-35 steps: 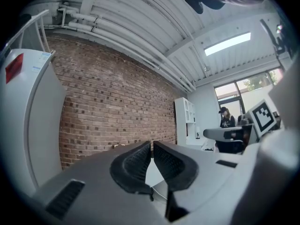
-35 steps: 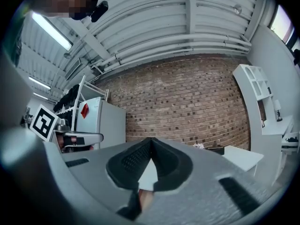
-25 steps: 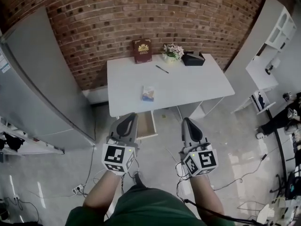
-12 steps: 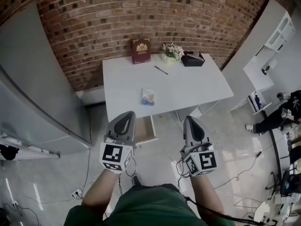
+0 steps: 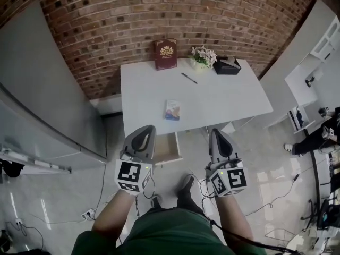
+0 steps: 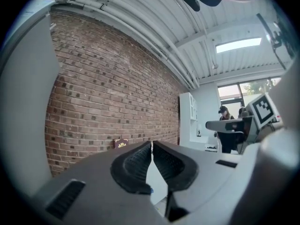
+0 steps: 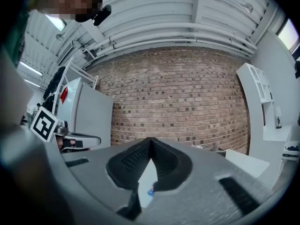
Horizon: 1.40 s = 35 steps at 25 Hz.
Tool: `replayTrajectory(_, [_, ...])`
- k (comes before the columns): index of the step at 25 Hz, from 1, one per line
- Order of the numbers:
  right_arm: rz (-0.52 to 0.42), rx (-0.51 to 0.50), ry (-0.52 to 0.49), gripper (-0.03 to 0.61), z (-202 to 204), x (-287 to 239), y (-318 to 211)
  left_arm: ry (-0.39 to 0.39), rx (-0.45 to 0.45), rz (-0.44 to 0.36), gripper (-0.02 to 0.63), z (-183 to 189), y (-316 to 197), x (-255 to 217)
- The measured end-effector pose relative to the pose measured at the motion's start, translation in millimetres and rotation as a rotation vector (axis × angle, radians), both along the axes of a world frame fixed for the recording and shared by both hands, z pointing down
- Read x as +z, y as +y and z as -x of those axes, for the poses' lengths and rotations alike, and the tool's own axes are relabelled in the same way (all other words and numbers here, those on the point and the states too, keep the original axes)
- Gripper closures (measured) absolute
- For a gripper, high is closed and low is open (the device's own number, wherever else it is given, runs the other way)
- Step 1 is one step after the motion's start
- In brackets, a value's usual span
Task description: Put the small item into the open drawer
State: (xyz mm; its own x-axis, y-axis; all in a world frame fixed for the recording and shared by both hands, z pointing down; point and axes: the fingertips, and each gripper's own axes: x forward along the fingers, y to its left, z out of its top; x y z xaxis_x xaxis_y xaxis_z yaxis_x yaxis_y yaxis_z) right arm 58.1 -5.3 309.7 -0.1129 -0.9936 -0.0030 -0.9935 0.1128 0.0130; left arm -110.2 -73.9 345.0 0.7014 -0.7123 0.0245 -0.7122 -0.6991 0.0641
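Observation:
A small blue-and-white card pack (image 5: 172, 110) lies flat near the front edge of the white table (image 5: 228, 102). Under that edge, left of centre, a drawer (image 5: 166, 147) stands pulled out. My left gripper (image 5: 144, 133) hovers shut in front of the table, just left of the drawer, holding nothing. My right gripper (image 5: 218, 136) hangs shut to the drawer's right, also holding nothing. In the left gripper view the left gripper (image 6: 152, 146) has its jaws pressed together. In the right gripper view the right gripper (image 7: 150, 144) is closed too, with a corner of the pack (image 7: 151, 191) showing below.
At the table's back edge stand a dark red book (image 5: 166, 53), a small flower pot (image 5: 203, 57) and a black box (image 5: 227, 65); a pen (image 5: 189, 78) lies nearby. A grey cabinet (image 5: 37, 105) is at left, white shelving (image 5: 313, 62) at right. Cables trail over the floor.
The view has shifted, so the table sits slightly lower and further right in the frame. Both grippers stay shut in front of it. A foot now shows between them.

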Motion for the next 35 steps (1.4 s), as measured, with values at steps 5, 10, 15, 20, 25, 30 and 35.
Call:
replayTrajectory(5, [-0.023, -0.065, -0.04, 0.577, -17, 0, -30, -0.031, -0.026, 0.006, 0.601, -20, -18, 3])
replayTrajectory(10, [-0.022, -0.099, -0.062, 0.577, -60, 5, -59, -0.045, -0.065, 0.03, 0.601, -57, -42, 7])
replayTrajectory(15, [0.001, -0.12, -0.106, 0.577, -101, 17, -83, -0.066, -0.104, 0.057, 0.601, -90, -60, 15])
replayTrajectory(20, [0.02, -0.175, -0.144, 0.577, -120, 31, -101, -0.096, -0.154, 0.067, 0.601, -110, -72, 22])
replayTrajectory(25, [0.029, -0.233, -0.16, 0.577, -131, 33, -115, -0.131, -0.213, 0.097, 0.601, -118, -80, 35])
replayTrajectory(30, [0.052, -0.265, -0.192, 0.577, -145, 45, -122, -0.149, -0.236, 0.195, 0.601, -129, -89, 65])
replayTrajectory(35, [0.085, -0.263, -0.221, 0.577, -159, 59, -125, -0.196, -0.24, 0.267, 0.601, -138, -100, 95])
